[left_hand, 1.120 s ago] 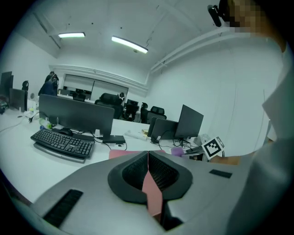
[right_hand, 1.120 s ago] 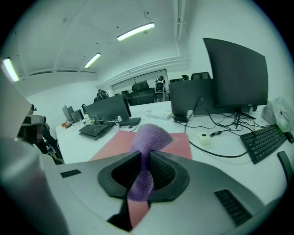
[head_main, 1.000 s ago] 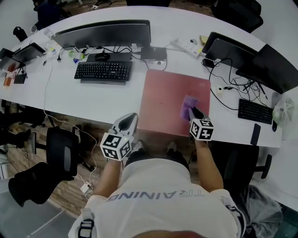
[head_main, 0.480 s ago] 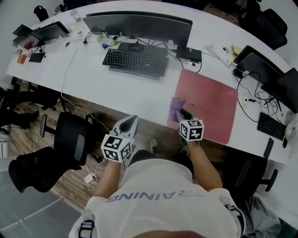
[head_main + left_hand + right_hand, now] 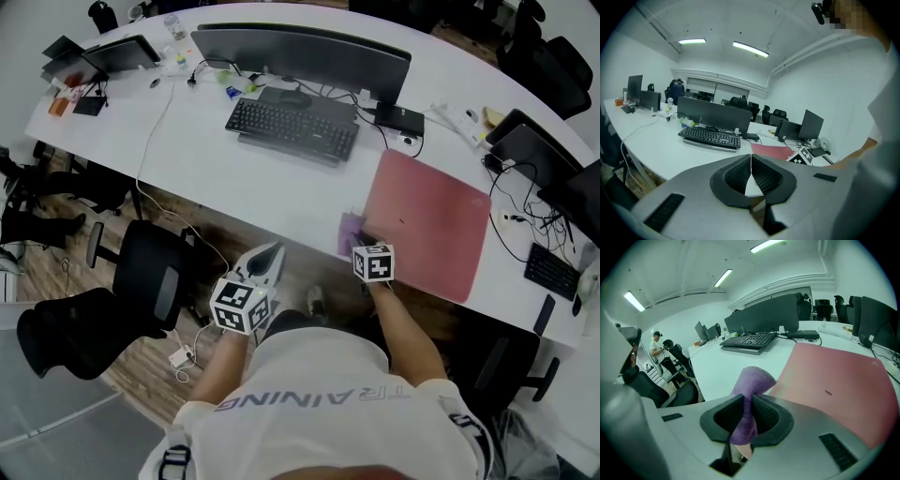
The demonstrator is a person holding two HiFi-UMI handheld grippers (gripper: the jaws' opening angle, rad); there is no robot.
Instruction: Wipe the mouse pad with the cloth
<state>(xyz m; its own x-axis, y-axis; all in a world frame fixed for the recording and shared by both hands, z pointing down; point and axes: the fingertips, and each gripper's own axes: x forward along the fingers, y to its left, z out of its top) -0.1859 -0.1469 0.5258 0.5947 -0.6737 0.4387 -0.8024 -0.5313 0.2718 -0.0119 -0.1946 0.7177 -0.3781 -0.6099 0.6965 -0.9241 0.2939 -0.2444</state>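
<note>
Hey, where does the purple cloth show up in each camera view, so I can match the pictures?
Head view: the purple fuzzy cloth lies at the near-left edge of the red rectangular mouse pad, at the tip of the right hand-held gripper.
Left gripper view: not in it.
Right gripper view: centre, the cloth is pinched between that gripper's jaws.
Shared landmark: the black keyboard shows in all three.

Right gripper with purple cloth, left edge of mouse pad

Curved white desk, wood floor, black office chairs, ceiling strip lights
</note>
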